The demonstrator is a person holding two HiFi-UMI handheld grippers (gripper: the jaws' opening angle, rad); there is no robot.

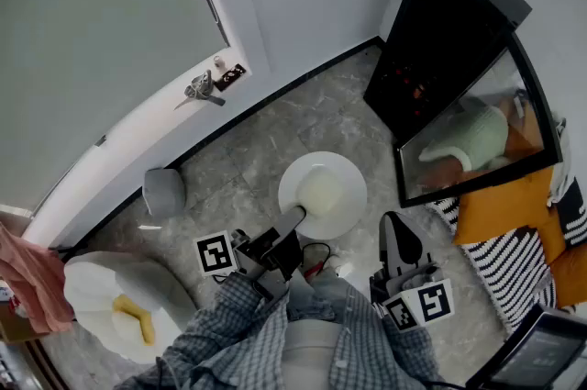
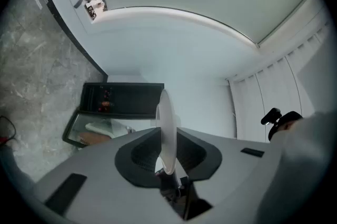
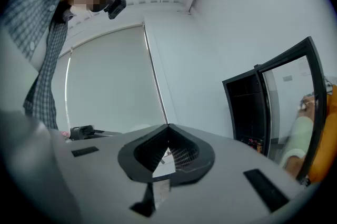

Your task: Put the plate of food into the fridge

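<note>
Person is wearing a long-sleeved checked shirt (image 1: 275, 338) in grey and white, cuffs running up to the tools. Left tongs (image 1: 292, 219) and right tongs (image 1: 394, 225) are showing pale grey shells, with black ribbed pads sitting in a dark scalloped recess and black rectangular slots on either side. Each is carrying a white cube printed with black square markers (left cube (image 1: 216, 252), right cube (image 1: 424, 304)), and a thin dark cable (image 1: 321, 250) with a red bit is looping beside the left one.
</note>
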